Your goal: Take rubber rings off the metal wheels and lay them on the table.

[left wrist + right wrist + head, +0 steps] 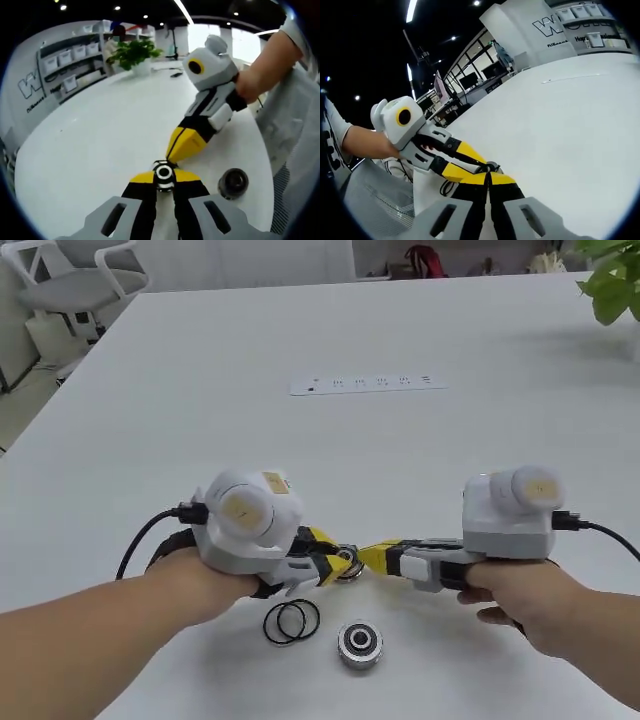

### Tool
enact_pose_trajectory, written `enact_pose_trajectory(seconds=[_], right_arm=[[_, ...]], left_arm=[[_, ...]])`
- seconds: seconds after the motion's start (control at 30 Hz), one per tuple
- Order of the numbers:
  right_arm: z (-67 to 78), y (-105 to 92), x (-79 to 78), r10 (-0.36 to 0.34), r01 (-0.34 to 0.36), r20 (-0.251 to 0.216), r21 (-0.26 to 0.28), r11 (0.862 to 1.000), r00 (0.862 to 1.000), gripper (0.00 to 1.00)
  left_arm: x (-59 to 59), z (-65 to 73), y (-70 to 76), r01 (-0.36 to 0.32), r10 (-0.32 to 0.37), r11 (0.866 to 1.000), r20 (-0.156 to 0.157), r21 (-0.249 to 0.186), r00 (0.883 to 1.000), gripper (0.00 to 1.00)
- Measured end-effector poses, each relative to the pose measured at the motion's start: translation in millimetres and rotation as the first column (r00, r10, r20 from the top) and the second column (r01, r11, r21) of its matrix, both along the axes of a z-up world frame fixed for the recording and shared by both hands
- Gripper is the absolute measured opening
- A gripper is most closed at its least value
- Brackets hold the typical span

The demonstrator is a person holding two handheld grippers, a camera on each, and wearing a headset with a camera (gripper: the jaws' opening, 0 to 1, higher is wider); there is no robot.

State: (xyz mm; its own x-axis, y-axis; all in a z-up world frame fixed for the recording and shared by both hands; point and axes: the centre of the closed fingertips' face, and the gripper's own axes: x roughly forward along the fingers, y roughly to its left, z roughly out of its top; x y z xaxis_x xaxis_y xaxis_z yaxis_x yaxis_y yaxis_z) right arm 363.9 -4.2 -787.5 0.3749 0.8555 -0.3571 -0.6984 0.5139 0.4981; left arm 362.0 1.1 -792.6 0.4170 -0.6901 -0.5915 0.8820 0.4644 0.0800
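One white table [470, 430] | L gripper [336, 562] clamped on metal wheel [163, 174], held just above table | R gripper [489, 175] jaws together, tips touching wheel's far rim, dead ahead of them; can't tell if ring's pinched | 2nd wheel [359, 643] on table, nearer person | 2 rubber rings [291, 621] lying just L of it

Head downward, gripper views opposed at wheel [164, 175]
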Motion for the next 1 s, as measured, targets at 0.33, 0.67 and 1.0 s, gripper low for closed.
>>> enact_pose_trajectory(seconds=[0.33,0.67,1.0], right_arm=[[4.3,3.7,-3.3,0.026,-0.026,-0.005,0.030,0.999,1.000,0.00],[3.4,5.8,-6.6,0.042,-0.042,0.010,0.022,0.999,0.999,0.00],[0.3,4.1,-4.4,0.033,-0.033,0.007,-0.007,0.999,0.999,0.00]], left_arm=[[-0.9,-0.3,0.3,0.008,-0.008,1.000,-0.001,-0.002,1.000,0.12],[0.1,0.6,0.8,-0.016,0.016,1.000,-0.006,-0.010,1.000,0.12],[-0.1,1.6,1.1,-0.011,0.010,0.999,-0.032,-0.037,0.999,0.14]])
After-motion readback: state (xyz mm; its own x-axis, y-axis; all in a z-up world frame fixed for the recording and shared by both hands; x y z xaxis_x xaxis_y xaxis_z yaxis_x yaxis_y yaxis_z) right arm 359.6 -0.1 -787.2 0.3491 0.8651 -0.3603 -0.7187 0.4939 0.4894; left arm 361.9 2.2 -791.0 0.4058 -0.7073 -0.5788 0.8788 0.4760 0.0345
